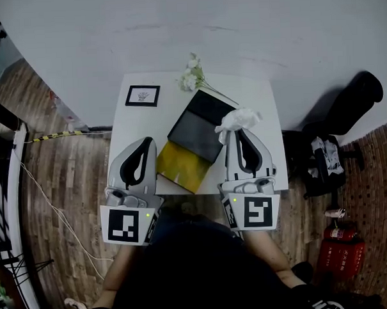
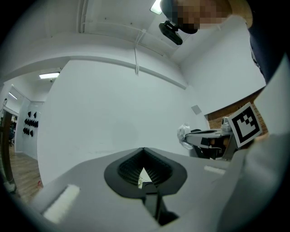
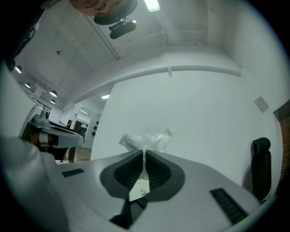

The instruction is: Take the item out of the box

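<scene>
A flat dark grey box (image 1: pixel 197 126) lies open on the white table (image 1: pixel 258 96), with its yellow part (image 1: pixel 182 165) toward the front edge. My right gripper (image 1: pixel 235 131) (image 3: pixel 144 152) is shut on a crumpled white wrapped item (image 1: pixel 239 119) (image 3: pixel 147 141), held up over the box's right side. The item bulges out past the fingertips. My left gripper (image 1: pixel 145 142) (image 2: pixel 143 150) is shut with nothing in it, raised to the left of the box. From the left gripper view the right gripper (image 2: pixel 209 138) and the white item (image 2: pixel 183 134) show at the right.
A small framed picture (image 1: pixel 143 95) and a sprig of white flowers (image 1: pixel 193 76) lie at the table's back. A black chair (image 1: pixel 346 121) (image 3: pixel 261 159) with things on it stands right of the table. A red extinguisher (image 1: pixel 339 253) stands on the wooden floor.
</scene>
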Tool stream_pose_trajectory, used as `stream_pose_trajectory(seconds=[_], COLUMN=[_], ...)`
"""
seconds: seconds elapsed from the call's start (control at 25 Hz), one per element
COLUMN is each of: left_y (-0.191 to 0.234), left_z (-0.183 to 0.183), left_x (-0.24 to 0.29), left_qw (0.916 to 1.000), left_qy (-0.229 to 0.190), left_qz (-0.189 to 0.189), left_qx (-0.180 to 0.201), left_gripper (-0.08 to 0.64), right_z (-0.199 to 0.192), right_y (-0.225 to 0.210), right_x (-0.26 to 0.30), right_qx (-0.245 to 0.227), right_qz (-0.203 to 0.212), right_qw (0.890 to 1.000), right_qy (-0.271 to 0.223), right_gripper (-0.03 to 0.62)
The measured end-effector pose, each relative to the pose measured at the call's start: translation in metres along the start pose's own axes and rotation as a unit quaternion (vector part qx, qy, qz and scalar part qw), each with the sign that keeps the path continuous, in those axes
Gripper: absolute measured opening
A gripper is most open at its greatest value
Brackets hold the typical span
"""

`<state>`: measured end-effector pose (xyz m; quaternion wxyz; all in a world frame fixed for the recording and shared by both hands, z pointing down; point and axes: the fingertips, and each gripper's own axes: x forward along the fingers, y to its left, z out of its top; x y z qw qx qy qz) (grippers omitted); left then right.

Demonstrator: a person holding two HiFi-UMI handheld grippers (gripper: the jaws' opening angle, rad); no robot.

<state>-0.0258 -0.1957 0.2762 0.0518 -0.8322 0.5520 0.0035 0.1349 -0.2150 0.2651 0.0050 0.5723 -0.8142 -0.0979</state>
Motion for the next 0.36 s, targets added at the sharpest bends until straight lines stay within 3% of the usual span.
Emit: stream_pose_trajectory(seconds=[0.36], left_y=[-0.0038], left_z=[0.0045], left_x=[0.0029], left_qw=[0.9999], left_qy=[-0.011], left_qz=[0.0], left_qx=[0.003], left_gripper=[0.011], right_z=[-0.0009], right_y=[-0.0028], right_x=[-0.0006], right_qx=[0.002], right_qz=[0.004], right_qw=[1.0], right_qy=[0.0], right_gripper=[0.025])
